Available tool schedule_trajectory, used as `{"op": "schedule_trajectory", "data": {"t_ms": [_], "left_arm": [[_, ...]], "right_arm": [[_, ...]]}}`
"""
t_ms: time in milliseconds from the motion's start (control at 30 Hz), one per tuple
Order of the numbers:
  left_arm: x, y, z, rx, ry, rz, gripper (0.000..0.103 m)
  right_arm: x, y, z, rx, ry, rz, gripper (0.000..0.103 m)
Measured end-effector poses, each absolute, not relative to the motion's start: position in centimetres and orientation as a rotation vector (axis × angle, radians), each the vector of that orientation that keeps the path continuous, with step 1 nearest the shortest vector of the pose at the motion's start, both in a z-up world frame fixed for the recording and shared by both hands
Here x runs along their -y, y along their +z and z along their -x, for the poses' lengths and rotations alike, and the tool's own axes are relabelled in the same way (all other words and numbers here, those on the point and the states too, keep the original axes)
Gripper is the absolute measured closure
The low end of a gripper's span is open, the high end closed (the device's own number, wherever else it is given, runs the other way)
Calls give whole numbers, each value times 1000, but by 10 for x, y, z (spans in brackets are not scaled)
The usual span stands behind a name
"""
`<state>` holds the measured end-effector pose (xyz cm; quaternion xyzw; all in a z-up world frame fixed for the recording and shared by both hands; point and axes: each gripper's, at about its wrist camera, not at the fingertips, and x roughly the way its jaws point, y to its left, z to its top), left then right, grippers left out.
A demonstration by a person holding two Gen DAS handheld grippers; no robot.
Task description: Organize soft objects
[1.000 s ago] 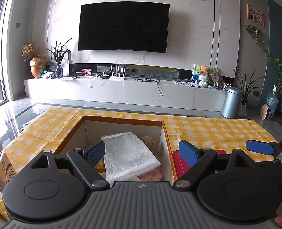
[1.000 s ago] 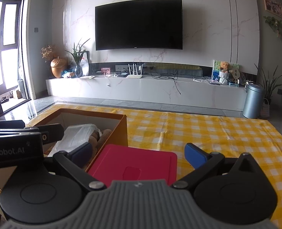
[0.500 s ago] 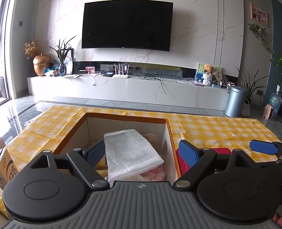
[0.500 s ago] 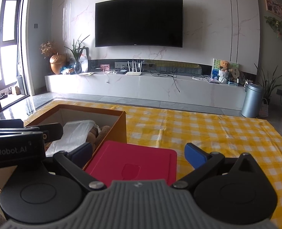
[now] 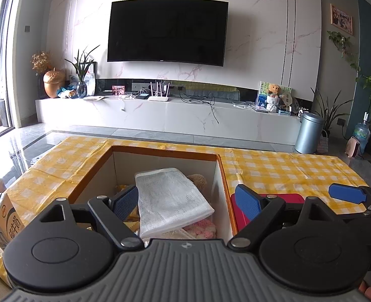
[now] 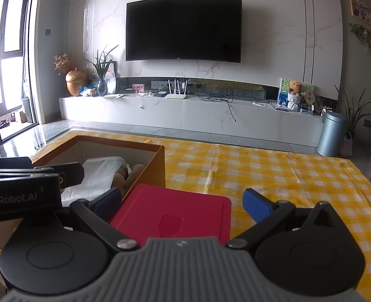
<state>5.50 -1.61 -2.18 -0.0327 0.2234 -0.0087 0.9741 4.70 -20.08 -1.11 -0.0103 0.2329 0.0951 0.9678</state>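
An open orange cardboard box (image 5: 165, 149) (image 6: 160, 166) stands on the yellow checked tablecloth. Inside lie a white mesh bag (image 5: 170, 196) (image 6: 97, 176), a brown plush toy (image 5: 198, 180) (image 6: 130, 173) and something pink and fluffy (image 5: 203, 226). A red lid (image 6: 173, 216) (image 5: 281, 197) lies flat just right of the box. My left gripper (image 5: 186, 200) hovers open over the box's near side, nothing between its fingers. My right gripper (image 6: 185, 203) stands open above the red lid, holding nothing; one blue fingertip (image 5: 346, 193) of it shows in the left wrist view.
A milk carton (image 5: 2, 219) stands at the table's left edge. The checked tablecloth (image 6: 273, 176) stretches to the right of the box. Beyond the table are a low TV cabinet (image 5: 185, 115), a wall TV and a metal bin (image 5: 308, 133).
Both grippers have pulled back and risen slightly, so the box and lid sit a little farther off. Both stay open; nothing in the box has moved.
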Motion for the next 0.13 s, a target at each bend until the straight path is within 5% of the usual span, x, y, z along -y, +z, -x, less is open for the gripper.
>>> {"op": "schedule_trajectory", "data": {"t_ms": [133], "left_arm": [[17,-23,-55,-450,-19,54,1]], "right_arm": [[200,-12,-47,-471,188,34,3]]}}
